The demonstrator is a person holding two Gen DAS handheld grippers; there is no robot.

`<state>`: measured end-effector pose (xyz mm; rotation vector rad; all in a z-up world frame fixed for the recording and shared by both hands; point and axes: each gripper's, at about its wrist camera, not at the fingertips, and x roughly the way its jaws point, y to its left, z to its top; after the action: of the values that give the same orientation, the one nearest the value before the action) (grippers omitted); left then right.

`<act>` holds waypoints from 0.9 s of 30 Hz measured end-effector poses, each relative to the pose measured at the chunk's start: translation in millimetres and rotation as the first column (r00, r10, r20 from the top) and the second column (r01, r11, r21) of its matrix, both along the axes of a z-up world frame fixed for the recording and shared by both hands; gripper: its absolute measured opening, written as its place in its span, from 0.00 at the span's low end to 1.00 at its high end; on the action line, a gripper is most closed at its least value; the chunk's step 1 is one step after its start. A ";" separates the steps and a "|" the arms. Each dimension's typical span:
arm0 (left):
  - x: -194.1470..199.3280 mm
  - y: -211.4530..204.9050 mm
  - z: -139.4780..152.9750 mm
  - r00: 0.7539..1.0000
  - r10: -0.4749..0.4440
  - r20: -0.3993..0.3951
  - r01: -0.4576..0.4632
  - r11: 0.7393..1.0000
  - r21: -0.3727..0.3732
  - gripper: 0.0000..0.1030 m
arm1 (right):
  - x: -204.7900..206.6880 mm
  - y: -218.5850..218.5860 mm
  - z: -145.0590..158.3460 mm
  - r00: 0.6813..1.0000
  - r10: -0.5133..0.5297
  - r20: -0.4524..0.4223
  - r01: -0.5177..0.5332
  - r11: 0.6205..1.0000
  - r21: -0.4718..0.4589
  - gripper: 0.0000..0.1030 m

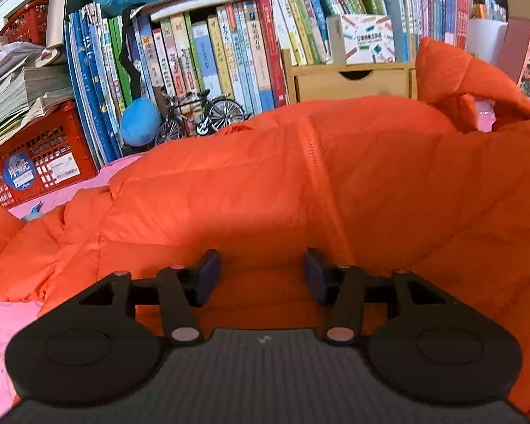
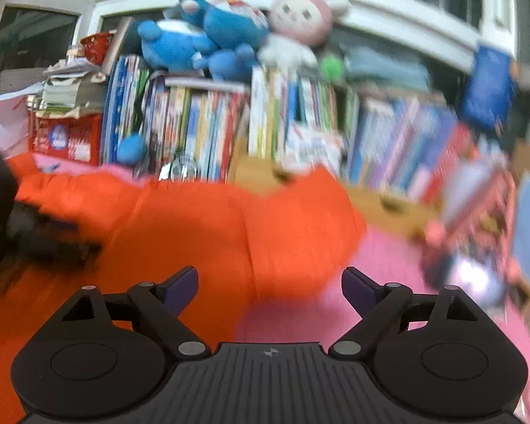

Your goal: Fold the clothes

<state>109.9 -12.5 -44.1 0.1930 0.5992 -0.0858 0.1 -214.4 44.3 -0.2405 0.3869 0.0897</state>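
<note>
Left wrist view first: the left gripper [image 1: 261, 275] sits with its fingers [image 1: 208, 272] parted, nothing pinched between them, and the orange puffer jacket [image 1: 265, 183] directly ahead and under them. It fills the frame, a bulky fold rising just beyond the tips, its long axis running left to right across the view, with a stitched seam [image 1: 314, 162] coming down towards the right finger. One end humps up at far right, the other trails off low at left. This hand looks the nearer of the two to the bulk, and the fabric lies close in front.

Under the jacket, a pink sheet [image 1: 3, 332] shows at lower left. Behind: a packed row of books [image 1: 208, 56], a red crate [image 1: 42, 162], a model bicycle [image 1: 205, 113], blue plush toys on top.

Right wrist view now, and it's blurred. The right gripper [image 2: 269, 284] stands wide apart and empty. The jacket [image 2: 201, 226] lies ahead and to the left; its right edge ends about between the fingers, pink sheet [image 2: 381, 265] beyond. A dark smear at far left may be the other gripper; hard to say. Any next grasp here, I'd judge, means reaching leftward for that edge.
</note>
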 end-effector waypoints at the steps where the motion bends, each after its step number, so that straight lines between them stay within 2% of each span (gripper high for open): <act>1: 0.2 0.6 -1.1 1.000 0.004 -0.004 -0.004 1.000 0.000 0.53 | 17.1 12.8 0.1 1.000 0.008 0.017 -0.008 1.000 -0.031 0.89; 4: 1.0 2.2 -1.3 1.000 0.023 -0.013 -0.023 1.000 -0.007 0.59 | 75.1 51.1 -3.7 0.998 0.055 -0.015 -0.056 0.996 -0.075 0.89; 6: 2.6 4.1 -1.6 0.999 0.033 -0.018 -0.034 0.999 -0.016 0.63 | 113.7 63.6 -11.2 0.996 0.026 -0.091 -0.031 0.998 -0.054 0.88; 9: 4.8 6.9 -2.0 0.999 0.043 -0.026 -0.044 0.999 -0.031 0.67 | 158.4 54.4 -22.0 0.983 -0.096 -0.156 0.084 0.993 -0.081 0.87; 12: 6.4 10.5 -2.0 0.998 0.049 -0.036 -0.051 0.997 -0.054 0.70 | 164.5 11.5 -25.1 0.957 -0.273 -0.102 0.253 0.951 -0.178 0.89; 14: 6.7 11.2 -2.1 0.998 0.051 -0.038 -0.053 0.997 -0.056 0.70 | 154.1 -29.6 -23.6 0.922 -0.381 -0.065 0.360 0.908 -0.212 0.90; 16: 6.7 10.3 -2.2 0.998 0.052 -0.036 -0.054 0.997 -0.052 0.71 | 139.4 -75.6 -20.1 0.873 -0.486 -0.038 0.467 0.856 -0.221 0.91; 17: 6.7 10.1 -2.3 0.998 0.053 -0.035 -0.054 0.997 -0.049 0.71 | 129.5 -98.4 -15.0 0.846 -0.531 -0.042 0.515 0.836 -0.190 0.94; 19: 6.7 9.8 -2.5 0.998 0.054 -0.034 -0.055 0.997 -0.044 0.72 | 105.3 -140.0 -4.9 0.815 -0.575 -0.068 0.569 0.818 -0.087 0.95; 20: 6.7 9.8 -2.6 0.998 0.056 -0.034 -0.058 0.997 -0.042 0.73 | 93.7 -158.3 0.1 0.794 -0.604 -0.068 0.602 0.797 -0.050 0.95; 24: 6.8 8.1 -3.1 0.997 0.064 -0.033 -0.065 0.997 -0.033 0.76 | 50.3 -200.5 20.0 0.623 -0.778 0.084 0.782 0.623 -0.026 0.95; 25: 6.8 7.4 -3.4 0.997 0.065 -0.032 -0.066 0.997 -0.030 0.76 | 39.6 -208.2 25.7 0.606 -0.790 0.092 0.793 0.609 0.011 0.95; 27: 6.5 6.2 -3.5 0.997 0.066 -0.030 -0.067 0.997 -0.024 0.76 | 21.7 -218.1 36.6 0.621 -0.779 0.087 0.773 0.627 0.098 0.95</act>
<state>116.4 -6.3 -47.5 0.1476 0.6325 -0.0320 21.9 -432.4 80.9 -0.0050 0.3377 -0.7876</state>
